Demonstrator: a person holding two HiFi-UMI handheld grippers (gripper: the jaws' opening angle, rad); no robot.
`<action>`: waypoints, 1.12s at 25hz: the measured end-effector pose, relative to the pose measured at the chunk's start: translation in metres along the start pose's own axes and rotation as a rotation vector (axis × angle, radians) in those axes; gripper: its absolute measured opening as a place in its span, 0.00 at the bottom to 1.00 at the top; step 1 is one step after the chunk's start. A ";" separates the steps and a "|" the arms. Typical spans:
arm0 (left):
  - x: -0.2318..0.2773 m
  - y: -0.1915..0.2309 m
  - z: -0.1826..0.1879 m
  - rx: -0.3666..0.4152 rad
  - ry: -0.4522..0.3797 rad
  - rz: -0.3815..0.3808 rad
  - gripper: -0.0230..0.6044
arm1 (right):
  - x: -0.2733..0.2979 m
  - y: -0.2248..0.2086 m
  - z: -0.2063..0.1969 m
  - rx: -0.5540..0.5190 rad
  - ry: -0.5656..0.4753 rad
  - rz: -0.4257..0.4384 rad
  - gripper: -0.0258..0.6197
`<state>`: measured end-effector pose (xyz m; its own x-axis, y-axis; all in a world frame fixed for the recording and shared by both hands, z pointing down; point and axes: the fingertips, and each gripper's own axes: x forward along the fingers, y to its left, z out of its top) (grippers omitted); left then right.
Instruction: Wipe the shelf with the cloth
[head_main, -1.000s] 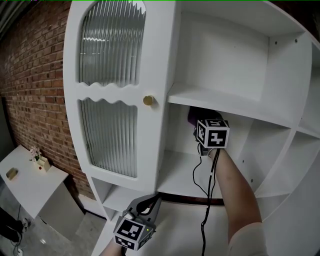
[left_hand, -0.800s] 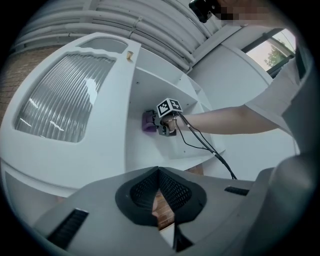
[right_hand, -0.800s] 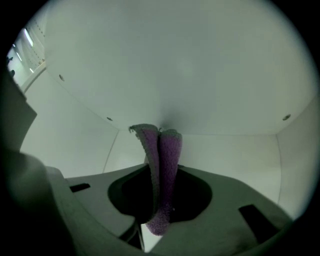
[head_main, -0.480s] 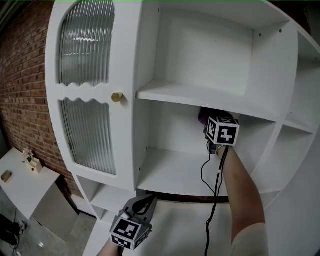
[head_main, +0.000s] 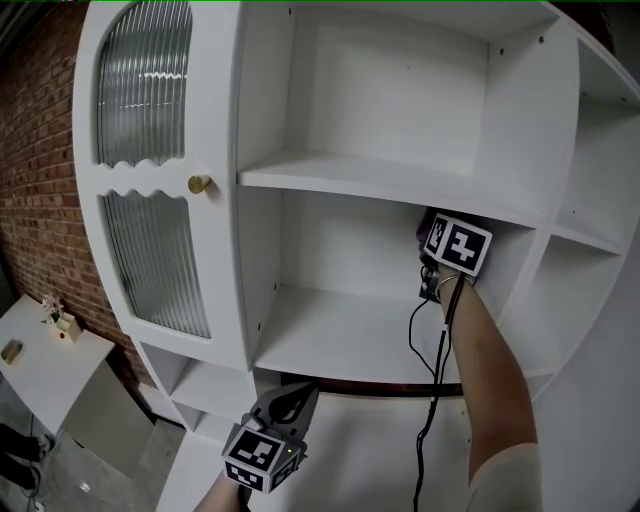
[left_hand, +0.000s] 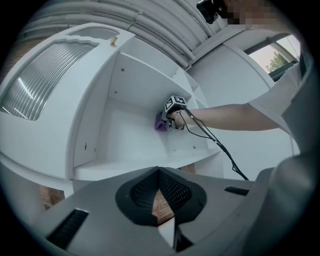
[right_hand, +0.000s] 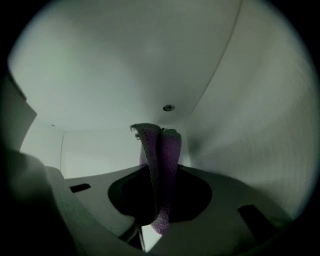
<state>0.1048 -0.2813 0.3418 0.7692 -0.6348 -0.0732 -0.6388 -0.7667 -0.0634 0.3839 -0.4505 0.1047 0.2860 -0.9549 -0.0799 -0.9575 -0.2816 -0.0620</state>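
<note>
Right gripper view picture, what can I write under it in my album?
Right gripper shut on a purple cloth, close to an inside corner of the white shelf.

Left gripper (head_main: 292, 402), lower centre: grey body, black-and-white marker cube (head_main: 262, 462). Right gripper (head_main: 436, 238), centre right: matching cube (head_main: 458, 247), black cable (head_main: 436, 395) alongside forearm. Pale sleeve (head_main: 505, 475), lower right.
</note>
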 end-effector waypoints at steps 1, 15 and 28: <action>0.001 -0.003 0.000 0.004 0.002 -0.004 0.04 | -0.001 -0.001 0.001 -0.008 0.000 -0.009 0.17; -0.023 0.021 -0.007 0.011 0.003 0.065 0.04 | -0.020 0.049 -0.025 -0.010 0.042 0.108 0.18; -0.061 0.071 -0.030 0.005 0.032 0.116 0.04 | -0.026 0.254 -0.083 -0.054 0.119 0.452 0.18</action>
<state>0.0137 -0.2998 0.3713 0.6902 -0.7220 -0.0482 -0.7235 -0.6876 -0.0611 0.1306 -0.5048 0.1735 -0.1636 -0.9861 0.0275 -0.9865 0.1638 0.0052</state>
